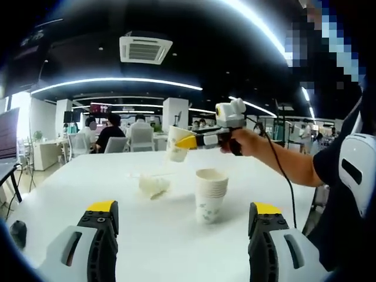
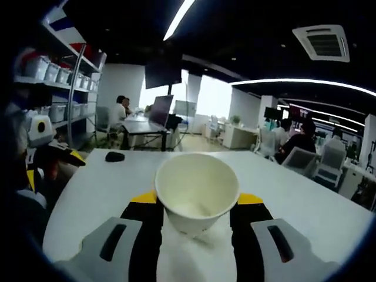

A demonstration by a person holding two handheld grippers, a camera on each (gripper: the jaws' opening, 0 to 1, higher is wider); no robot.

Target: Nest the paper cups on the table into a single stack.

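A stack of nested paper cups [image 1: 210, 195] stands upright on the white table [image 1: 117, 194], between and beyond my left gripper [image 1: 183, 214], whose jaws stand wide apart with nothing between them. A crumpled cup [image 1: 153, 185] lies on its side to the stack's left. Above and behind, my right gripper [image 1: 187, 141] comes in from the right, shut on a single paper cup [image 1: 177, 143] held in the air. In the right gripper view that cup [image 2: 196, 197] sits mouth toward the camera, clamped in my right gripper [image 2: 197, 202].
A person's arm [image 1: 282, 158] reaches in from the right over the table. A dark mouse-like object [image 2: 114, 156] lies near the table's far end. People sit at desks [image 1: 111, 132] in the background. Shelves with bins [image 2: 53, 76] stand at the left.
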